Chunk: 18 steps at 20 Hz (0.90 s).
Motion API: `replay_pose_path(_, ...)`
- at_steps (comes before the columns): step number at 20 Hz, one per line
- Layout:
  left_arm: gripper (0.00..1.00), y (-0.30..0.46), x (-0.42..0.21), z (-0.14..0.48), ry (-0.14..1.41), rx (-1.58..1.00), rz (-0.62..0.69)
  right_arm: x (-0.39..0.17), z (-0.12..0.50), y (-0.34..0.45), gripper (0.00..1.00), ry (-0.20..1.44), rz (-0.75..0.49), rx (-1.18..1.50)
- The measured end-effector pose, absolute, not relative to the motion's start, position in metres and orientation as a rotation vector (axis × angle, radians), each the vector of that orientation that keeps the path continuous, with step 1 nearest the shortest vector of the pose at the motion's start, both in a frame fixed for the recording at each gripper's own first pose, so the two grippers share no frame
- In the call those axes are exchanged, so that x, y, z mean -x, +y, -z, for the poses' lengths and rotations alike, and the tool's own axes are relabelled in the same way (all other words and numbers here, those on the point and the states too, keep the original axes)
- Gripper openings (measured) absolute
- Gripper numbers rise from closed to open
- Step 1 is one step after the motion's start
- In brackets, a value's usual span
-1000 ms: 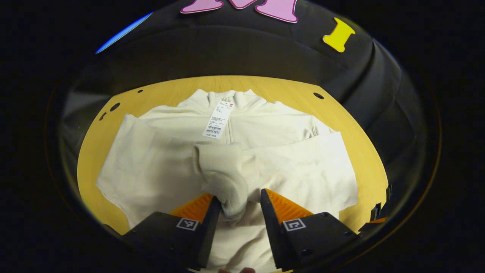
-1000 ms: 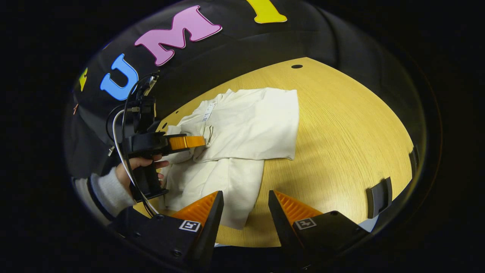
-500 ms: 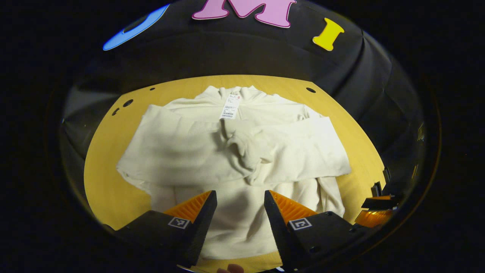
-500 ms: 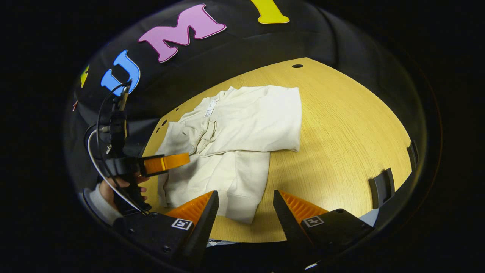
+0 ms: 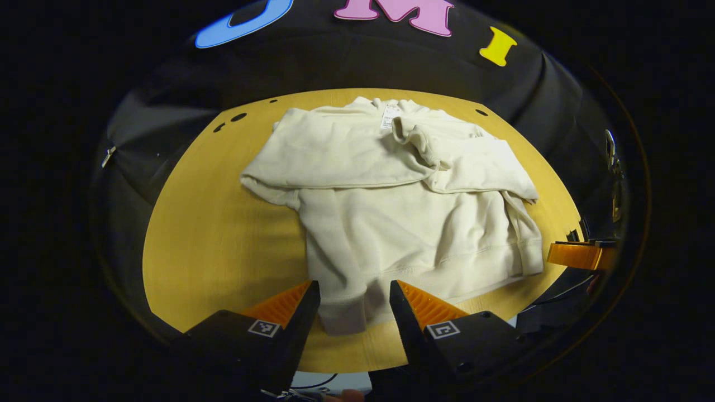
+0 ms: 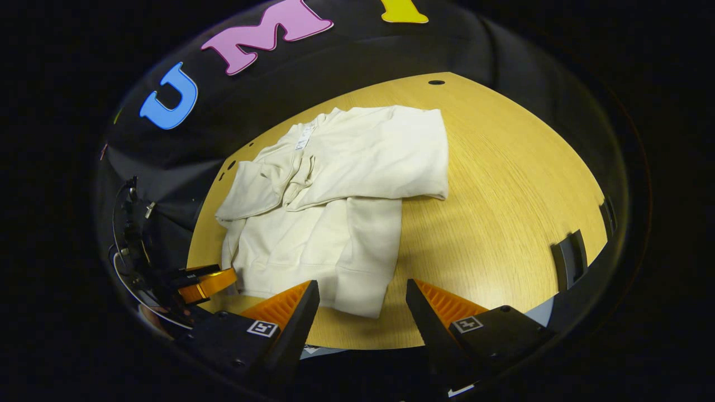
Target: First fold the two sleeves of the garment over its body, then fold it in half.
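A cream sweatshirt [image 5: 402,229] lies flat on the wooden table [image 5: 212,234], collar and paper tag [image 5: 388,117] at the far side. Both sleeves are folded across its chest, one [image 5: 335,156] from the left and one [image 5: 475,167] from the right, with the cuffs bunched near the middle. My left gripper [image 5: 352,290] is open at the near edge, and a hem corner [image 5: 341,318] shows between its fingers. My right gripper [image 6: 363,290] is open too, over the other hem corner [image 6: 357,296] of the sweatshirt [image 6: 313,245]. Each gripper shows in the other's view, the right gripper [image 5: 578,254] and the left gripper [image 6: 209,282].
Bare table [image 6: 503,184] stretches to the right of the garment in the right gripper view. Black brackets [image 6: 564,259] sit on that table edge, and small holes [image 6: 435,82] dot the far rim. Black cloth walls close in behind the table.
My left gripper has left the sleeve cuff on the chest and pulled back to the near hem. The right gripper has shifted slightly nearer its hem corner.
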<state>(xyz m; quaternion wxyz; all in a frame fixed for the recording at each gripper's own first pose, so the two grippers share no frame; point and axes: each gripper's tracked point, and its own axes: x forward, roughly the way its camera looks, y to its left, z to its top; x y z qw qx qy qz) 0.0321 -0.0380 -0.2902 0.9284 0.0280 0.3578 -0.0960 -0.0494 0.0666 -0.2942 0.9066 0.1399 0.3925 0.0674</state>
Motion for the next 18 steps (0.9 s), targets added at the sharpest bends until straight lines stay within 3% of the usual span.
replay_pose_path(9, 0.78, -0.036, -0.048, 0.31, 0.766, -0.179, 0.168, 0.031, 0.335, 0.076, 0.96, 0.905, -0.077, -0.164)
replay_pose_path(12, 0.81, -0.035, -0.048, 0.311, 0.749, -0.148, 0.152, 0.022, 0.336, 0.074, 0.9, 0.881, -0.048, -0.072)
replay_pose_path(18, 0.82, -0.036, -0.048, 0.314, 0.732, -0.123, 0.131, 0.016, 0.338, 0.081, 0.95, 0.787, -0.04, 0.029)
